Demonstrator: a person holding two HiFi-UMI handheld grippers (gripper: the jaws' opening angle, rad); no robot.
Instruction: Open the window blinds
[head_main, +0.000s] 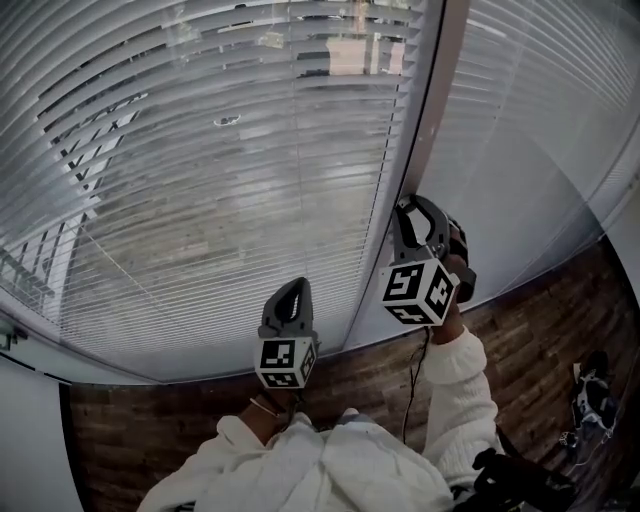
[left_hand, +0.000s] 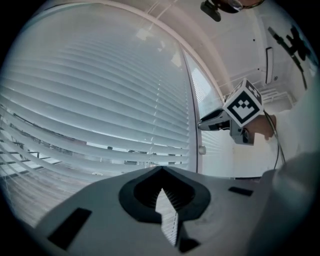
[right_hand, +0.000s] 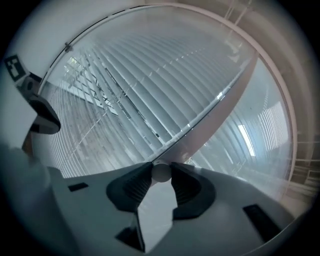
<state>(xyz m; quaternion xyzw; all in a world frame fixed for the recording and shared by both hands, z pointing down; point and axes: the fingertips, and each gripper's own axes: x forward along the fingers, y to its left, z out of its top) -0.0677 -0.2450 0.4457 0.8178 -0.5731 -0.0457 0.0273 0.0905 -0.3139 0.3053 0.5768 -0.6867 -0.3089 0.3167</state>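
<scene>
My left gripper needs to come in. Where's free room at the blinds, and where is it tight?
Free: before the left blind, from the left gripper to the post, and before the right blind beyond the post. Tight: at the post, where the right gripper grips the wand.

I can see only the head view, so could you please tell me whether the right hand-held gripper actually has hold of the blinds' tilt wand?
Observer: Yes. The right gripper view shows the right hand-held gripper with its pads pressed on the round end of the tilt wand.
Operator: Thank you. Is the left one carrying anything?
Observer: No. In its own view, the left hand-held gripper has its jaws meeting at the tips, with nothing between them.
</scene>
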